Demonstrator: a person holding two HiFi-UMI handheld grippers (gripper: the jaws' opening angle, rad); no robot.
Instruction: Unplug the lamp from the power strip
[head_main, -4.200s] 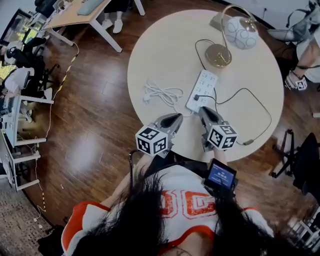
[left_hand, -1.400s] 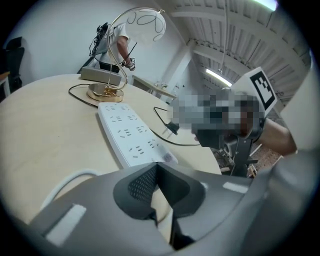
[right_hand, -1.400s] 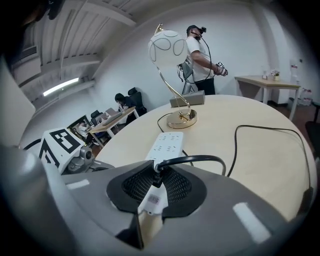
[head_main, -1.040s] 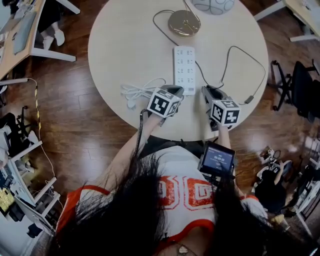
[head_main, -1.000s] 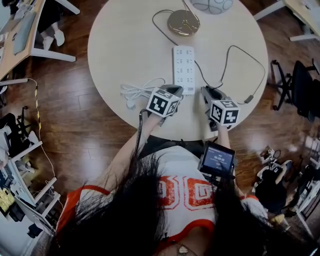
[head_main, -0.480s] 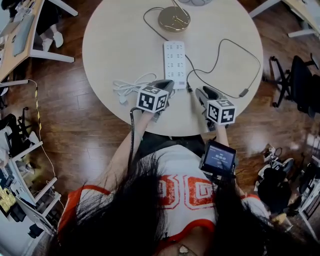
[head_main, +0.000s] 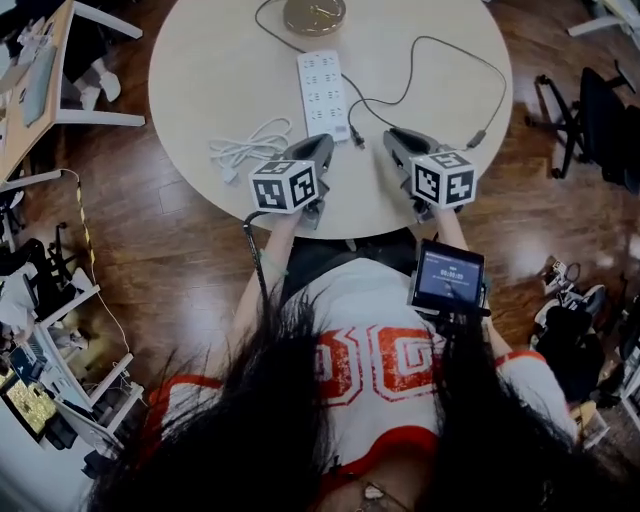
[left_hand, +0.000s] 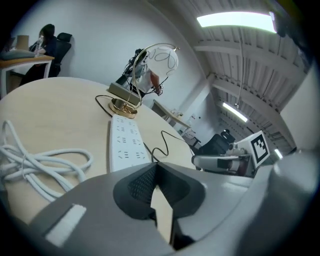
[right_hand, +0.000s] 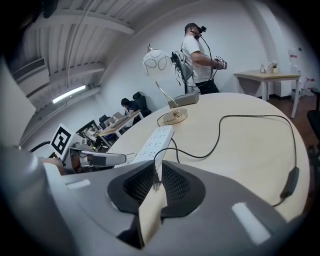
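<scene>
Pale round tabletop (head_main: 200, 70) is spreading under both grippers, with an open office around it. At the right gripper (right_hand: 157, 172), the jaws are pinching the lamp's plug (right_hand: 156, 184). Its prongs are showing in the narrow slit between the pads, pointing back toward the camera. The plug is sitting clear of any socket, so the unplugging looks done.

The left gripper (left_hand: 156, 167), off to the left of the right jaws, is carrying nothing, its pads pressing together at the tips. Just ahead of the right jaws, the black cord (right_hand: 215, 145) is running away from the plug and looping off to their right, past an inline switch (right_hand: 290, 182). Ahead and slightly left of those jaws, the white power strip (right_hand: 154, 141) is lying flat, with no plug standing in the sockets that show. A coil of white cable (left_hand: 40, 160) is lying left of the left jaws. Farther ahead, beyond the strip's far end, the lamp (right_hand: 175, 116) is standing on its brass base, and a person (right_hand: 200, 50) is standing behind the table.

The grip is sitting on a small plug at the very tips, so the plug could be slipping free and dropping over the table edge. Drawing the plug toward the body would be tightening the loop of cord. That could sweep the cord against the strip or tug the lamp off balance.
</scene>
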